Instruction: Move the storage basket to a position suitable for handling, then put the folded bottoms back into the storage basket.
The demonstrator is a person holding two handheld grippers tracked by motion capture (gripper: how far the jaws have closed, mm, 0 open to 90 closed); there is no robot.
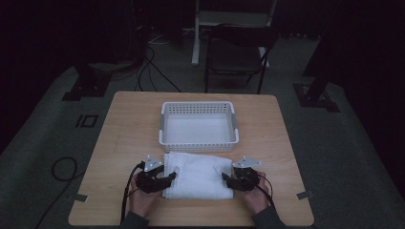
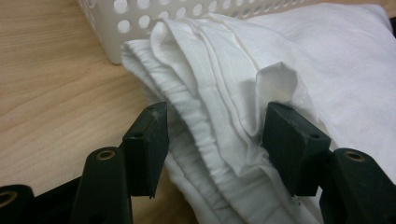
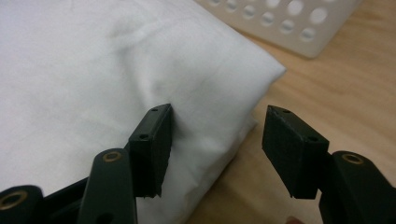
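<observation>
At the lower middle of the high view, the folded white towel [image 1: 197, 174] lies before the empty basket [image 1: 198, 123]; left tongs [image 1: 168, 180] and right tongs [image 1: 228, 180] straddle its ends, unclamped; lifting remains.

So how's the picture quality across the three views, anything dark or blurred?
High view: dim overall, floor and background nearly black, though the folded white cloth and white perforated plastic basket stay readable. Left gripper view: bright, cloth folds sharp, no glare. Right gripper view: well lit, basket holes at top slightly soft.
</observation>
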